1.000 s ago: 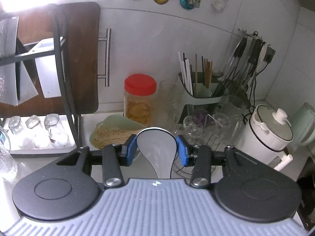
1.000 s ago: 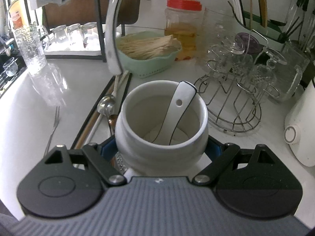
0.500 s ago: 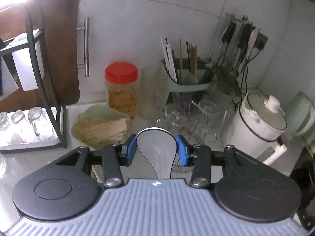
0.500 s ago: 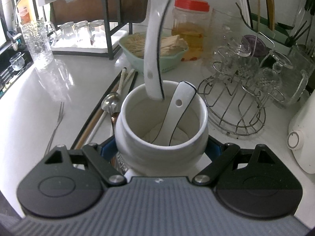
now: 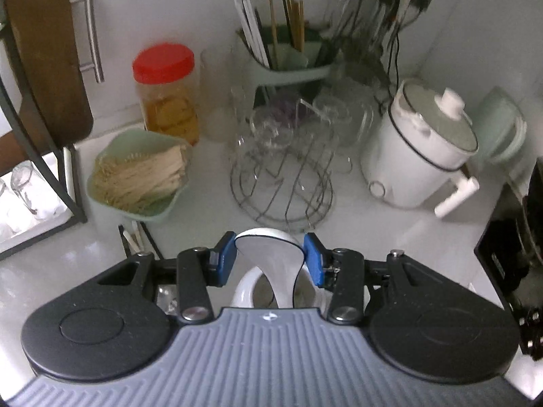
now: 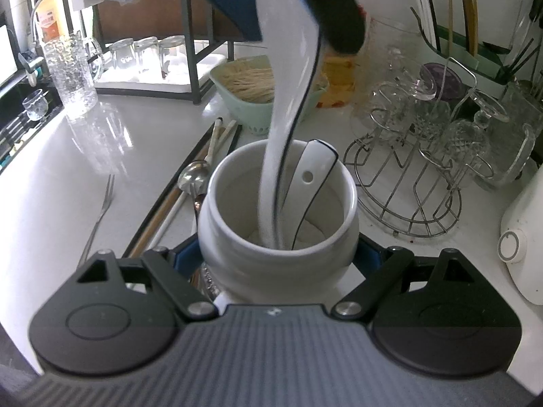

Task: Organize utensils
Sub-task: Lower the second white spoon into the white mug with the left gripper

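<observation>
Item: left tongs point(image 5: 270, 258), angled steeply down over the worktop point(image 6: 51, 183). Blue pads point(image 5: 226, 258) closed against both edges of the bowl of a white ceramic soup spoon with a dark rim line point(image 6: 288, 78). The spoon hangs handle-down; its handle end sits inside the jar below, close to the near inner wall. In the right wrist view these tongs point(image 6: 292, 10) enter from the top edge.

Item: right tongs point(image 6: 276, 257), also pitched downward. Jaws spread wide and clamped on the sides of a round white ceramic jar with a broad open mouth point(image 6: 278, 251), which stands upright on the worktop. From the left wrist view only the jar's rim point(image 5: 247, 283) shows beneath the held spoon.

Item: second white ceramic spoon with a hole in its handle point(image 6: 314, 173), leaning against the jar's far inner wall.

Item: loose cutlery on the worktop just left of the jar: a metal spoon point(image 6: 193, 174), chopsticks point(image 6: 217, 135), and, further left, a slim metal fork point(image 6: 100, 210).

Item: pale green basket of thin sticks point(image 5: 135, 176), behind the jar.

Item: wire glass rack point(image 6: 407, 183), right of the jar.

Item: white electric pot with lid point(image 5: 424, 156), far right.
</observation>
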`<move>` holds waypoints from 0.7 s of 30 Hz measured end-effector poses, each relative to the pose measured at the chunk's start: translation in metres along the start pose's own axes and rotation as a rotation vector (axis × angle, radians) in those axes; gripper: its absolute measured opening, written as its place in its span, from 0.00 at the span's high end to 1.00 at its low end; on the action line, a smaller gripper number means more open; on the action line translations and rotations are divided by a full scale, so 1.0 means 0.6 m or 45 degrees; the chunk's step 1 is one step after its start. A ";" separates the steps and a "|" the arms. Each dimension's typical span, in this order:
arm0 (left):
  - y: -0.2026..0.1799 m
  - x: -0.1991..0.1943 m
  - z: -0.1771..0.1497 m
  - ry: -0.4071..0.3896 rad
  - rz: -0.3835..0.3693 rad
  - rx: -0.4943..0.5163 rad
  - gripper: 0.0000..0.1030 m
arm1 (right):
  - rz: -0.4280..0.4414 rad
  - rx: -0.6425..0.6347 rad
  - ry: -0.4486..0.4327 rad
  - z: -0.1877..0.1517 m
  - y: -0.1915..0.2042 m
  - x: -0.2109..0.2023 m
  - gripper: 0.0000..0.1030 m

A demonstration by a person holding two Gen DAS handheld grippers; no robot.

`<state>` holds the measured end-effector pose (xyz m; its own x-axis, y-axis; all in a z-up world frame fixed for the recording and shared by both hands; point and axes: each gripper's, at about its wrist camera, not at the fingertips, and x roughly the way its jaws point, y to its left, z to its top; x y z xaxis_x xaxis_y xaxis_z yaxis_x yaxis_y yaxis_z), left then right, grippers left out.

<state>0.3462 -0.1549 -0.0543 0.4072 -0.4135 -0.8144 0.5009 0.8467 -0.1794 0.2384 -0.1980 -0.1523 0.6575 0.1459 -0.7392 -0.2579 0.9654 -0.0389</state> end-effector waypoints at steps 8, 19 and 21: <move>-0.012 0.022 0.016 0.226 -0.020 0.089 0.53 | 0.003 -0.010 -0.022 -0.003 0.000 -0.001 0.11; -0.026 0.081 0.027 0.467 -0.030 0.129 0.56 | 0.009 -0.020 -0.053 -0.008 -0.001 -0.002 0.11; -0.026 0.091 0.026 0.511 -0.028 0.120 0.57 | 0.013 -0.023 -0.056 -0.008 -0.002 -0.002 0.11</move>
<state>0.3727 -0.1963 -0.0872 0.0751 -0.2519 -0.9648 0.5817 0.7970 -0.1628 0.2344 -0.2006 -0.1548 0.6851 0.1652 -0.7095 -0.2773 0.9598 -0.0442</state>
